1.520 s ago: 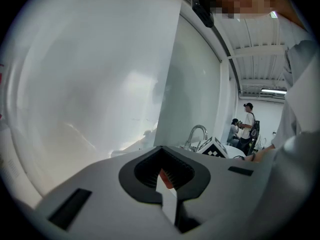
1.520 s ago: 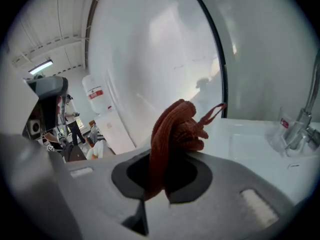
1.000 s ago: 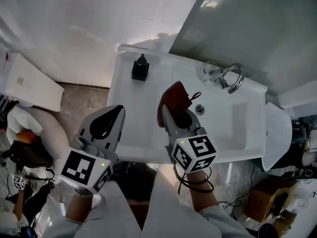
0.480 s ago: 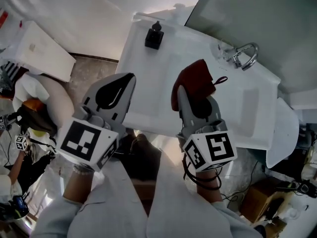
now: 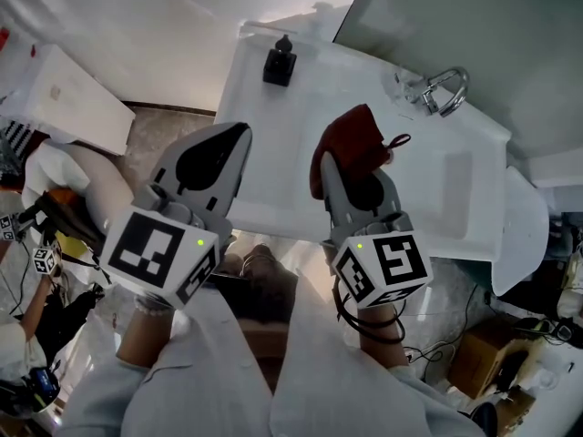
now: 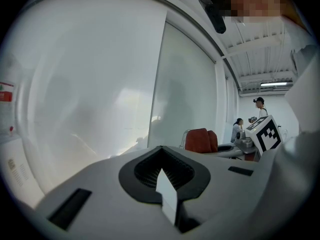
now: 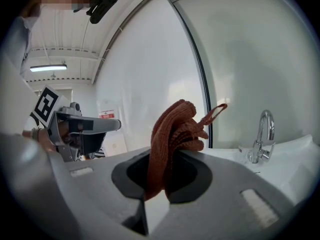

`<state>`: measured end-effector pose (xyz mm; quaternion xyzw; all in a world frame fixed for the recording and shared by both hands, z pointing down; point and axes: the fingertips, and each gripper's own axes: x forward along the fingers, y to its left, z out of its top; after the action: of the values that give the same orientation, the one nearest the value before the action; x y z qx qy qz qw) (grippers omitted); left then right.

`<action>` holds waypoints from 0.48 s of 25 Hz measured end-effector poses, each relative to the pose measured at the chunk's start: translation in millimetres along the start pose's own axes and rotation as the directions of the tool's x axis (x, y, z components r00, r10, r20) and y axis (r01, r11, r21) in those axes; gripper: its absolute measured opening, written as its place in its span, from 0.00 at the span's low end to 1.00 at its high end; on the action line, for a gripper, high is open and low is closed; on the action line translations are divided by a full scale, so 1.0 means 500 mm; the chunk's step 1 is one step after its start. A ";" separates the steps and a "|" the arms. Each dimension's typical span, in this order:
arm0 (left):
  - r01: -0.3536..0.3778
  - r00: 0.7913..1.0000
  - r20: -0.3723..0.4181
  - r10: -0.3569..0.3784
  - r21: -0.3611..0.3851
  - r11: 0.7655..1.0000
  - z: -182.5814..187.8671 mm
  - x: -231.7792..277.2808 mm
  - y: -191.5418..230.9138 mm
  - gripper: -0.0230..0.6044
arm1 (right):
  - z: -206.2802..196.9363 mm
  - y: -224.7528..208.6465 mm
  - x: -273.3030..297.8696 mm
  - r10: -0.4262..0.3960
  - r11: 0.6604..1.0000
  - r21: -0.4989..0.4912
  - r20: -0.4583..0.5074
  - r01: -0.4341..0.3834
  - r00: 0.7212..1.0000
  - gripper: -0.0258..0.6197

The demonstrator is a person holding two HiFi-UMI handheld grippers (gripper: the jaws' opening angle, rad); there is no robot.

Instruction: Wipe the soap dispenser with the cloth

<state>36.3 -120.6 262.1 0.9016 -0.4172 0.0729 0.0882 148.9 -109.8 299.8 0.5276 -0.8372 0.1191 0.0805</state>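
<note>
Little has shifted in the last half second. My right gripper (image 5: 337,169) still clamps the cloth (image 5: 353,139), and my left gripper (image 5: 230,146) stays closed and empty. The soap dispenser (image 5: 279,62), upper left of centre, waits unwiped.

Cloth clamped, dispenser standing alone.
The cloth (image 7: 174,134) is rust-red ribbed knit, bunched into upright folds, with a thin loop sticking out near its top (it juts to the right in the right gripper view). Its lower part is pinched between the closed jaws of the right gripper (image 7: 167,171), which holds it in the air over the white counter (image 5: 273,144). The dispenser (image 5: 280,64) is small and black, a squarish body with a pump head on top. It stands upright near the counter's far left corner, well apart from the cloth, with nothing touching it.
</note>
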 end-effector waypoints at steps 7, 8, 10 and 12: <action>0.029 0.999 0.028 -0.029 0.006 1.000 0.018 -0.041 0.014 0.04 | 0.004 0.055 -0.002 -0.015 1.000 0.006 -0.005 0.015 1.000 0.13; 0.034 0.999 0.028 -0.034 0.005 0.999 0.016 -0.047 0.015 0.04 | 0.005 0.062 -0.002 -0.018 1.000 0.006 -0.005 0.018 1.000 0.13; 0.043 0.999 0.023 -0.044 0.002 0.999 0.010 -0.057 0.015 0.04 | 0.005 0.073 -0.008 -0.029 1.000 0.012 -0.003 0.029 1.000 0.13; 0.057 0.998 0.021 -0.057 0.000 0.998 0.003 -0.069 0.011 0.04 | 0.000 0.084 -0.017 -0.043 0.999 0.020 -0.002 0.043 0.999 0.13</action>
<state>10.1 -98.7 254.0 0.9137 -0.3925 0.0607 0.0863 114.6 -84.8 292.6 0.5462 -0.8244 0.1260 0.0786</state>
